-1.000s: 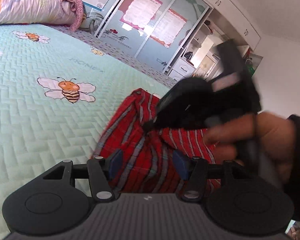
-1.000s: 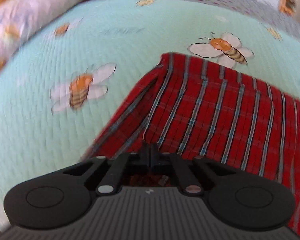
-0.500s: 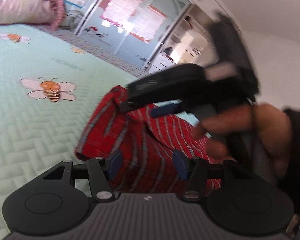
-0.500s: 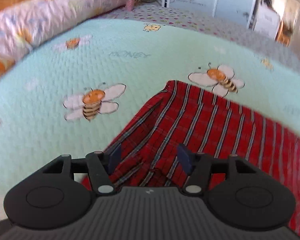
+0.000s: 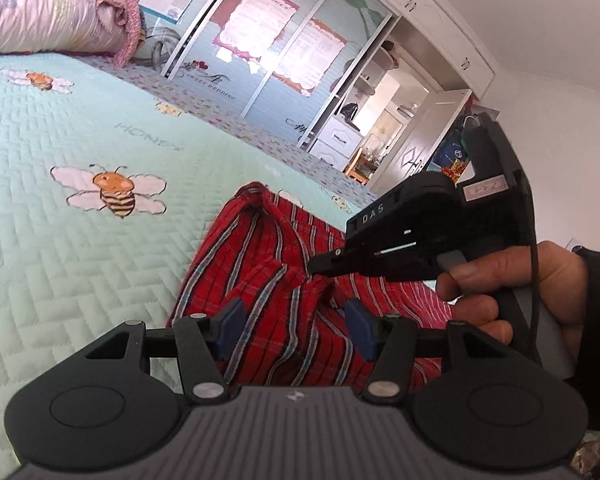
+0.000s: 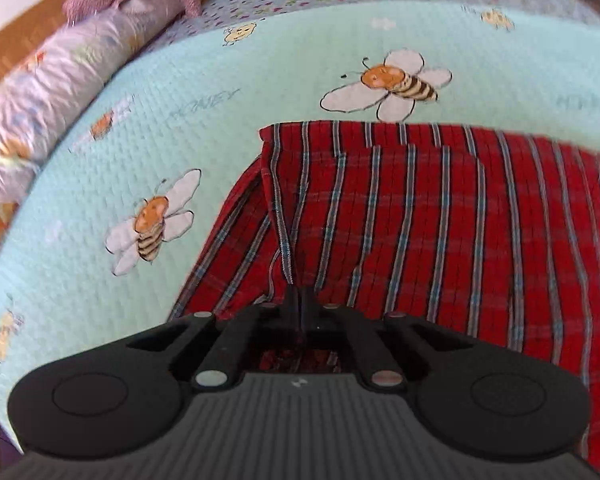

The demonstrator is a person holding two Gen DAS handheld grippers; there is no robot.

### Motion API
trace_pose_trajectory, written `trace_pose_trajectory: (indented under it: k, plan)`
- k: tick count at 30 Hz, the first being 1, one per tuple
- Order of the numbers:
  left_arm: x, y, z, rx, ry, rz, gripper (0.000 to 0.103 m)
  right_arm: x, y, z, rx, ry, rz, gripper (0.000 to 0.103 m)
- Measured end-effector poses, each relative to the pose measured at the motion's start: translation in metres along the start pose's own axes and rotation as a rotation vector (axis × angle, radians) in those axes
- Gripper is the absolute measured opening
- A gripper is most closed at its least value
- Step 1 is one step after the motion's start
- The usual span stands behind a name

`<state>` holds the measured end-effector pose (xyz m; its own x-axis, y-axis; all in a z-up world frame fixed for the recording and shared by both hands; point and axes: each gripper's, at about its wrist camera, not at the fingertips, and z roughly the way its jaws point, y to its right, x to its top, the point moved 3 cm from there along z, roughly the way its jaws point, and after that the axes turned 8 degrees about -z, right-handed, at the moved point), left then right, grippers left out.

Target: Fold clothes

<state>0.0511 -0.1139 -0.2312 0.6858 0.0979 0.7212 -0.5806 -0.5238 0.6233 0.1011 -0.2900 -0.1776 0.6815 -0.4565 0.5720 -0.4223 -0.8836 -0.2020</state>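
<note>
The red plaid garment [image 6: 400, 232] is lying on the bee-print quilt [image 6: 260, 64], its far edge just short of a bee [image 6: 392, 80], and the right gripper [image 6: 300, 300], having just been closing, is pinching a raised fold of it. The left gripper [image 5: 296, 326] is hanging spread over the near cloth, pressing nothing. A rolled pillow [image 6: 40, 100] is lying well apart along the quilt's left side, with bare quilt between.

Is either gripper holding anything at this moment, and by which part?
The right gripper, jaws just closed, pinches a raised fold of the red plaid cloth garment. The left gripper is open, holding nothing.
</note>
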Motion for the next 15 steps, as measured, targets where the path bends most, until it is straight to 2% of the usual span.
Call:
trace_pose_trajectory:
  k: [2, 4, 6, 9, 11, 13, 15]
  plan:
    - [0.000, 0.000, 0.002, 0.006, 0.003, -0.002, 0.058, 0.001, -0.003, -0.003, 0.001, 0.016, -0.011, 0.002]
    - [0.000, -0.002, 0.004, 0.009, 0.000, -0.010, 0.058, 0.004, -0.015, -0.008, -0.007, 0.052, -0.055, 0.007]
    - [0.000, -0.002, 0.004, 0.010, -0.001, -0.008, 0.058, 0.008, -0.033, -0.013, 0.001, 0.069, -0.126, 0.013]
    - [-0.002, 0.000, 0.004, 0.006, -0.006, -0.005, 0.058, 0.014, -0.060, -0.021, 0.013, 0.094, -0.231, 0.015]
    - [-0.003, 0.000, 0.004, 0.004, -0.009, -0.001, 0.058, 0.015, -0.070, -0.009, -0.005, 0.032, -0.269, 0.015]
    - [-0.003, 0.000, 0.003, 0.004, -0.013, 0.000, 0.058, 0.015, -0.069, 0.014, -0.060, -0.075, -0.282, 0.017]
    - [-0.003, -0.002, 0.002, 0.005, -0.014, -0.007, 0.058, 0.012, -0.060, 0.031, -0.090, -0.153, -0.253, 0.018]
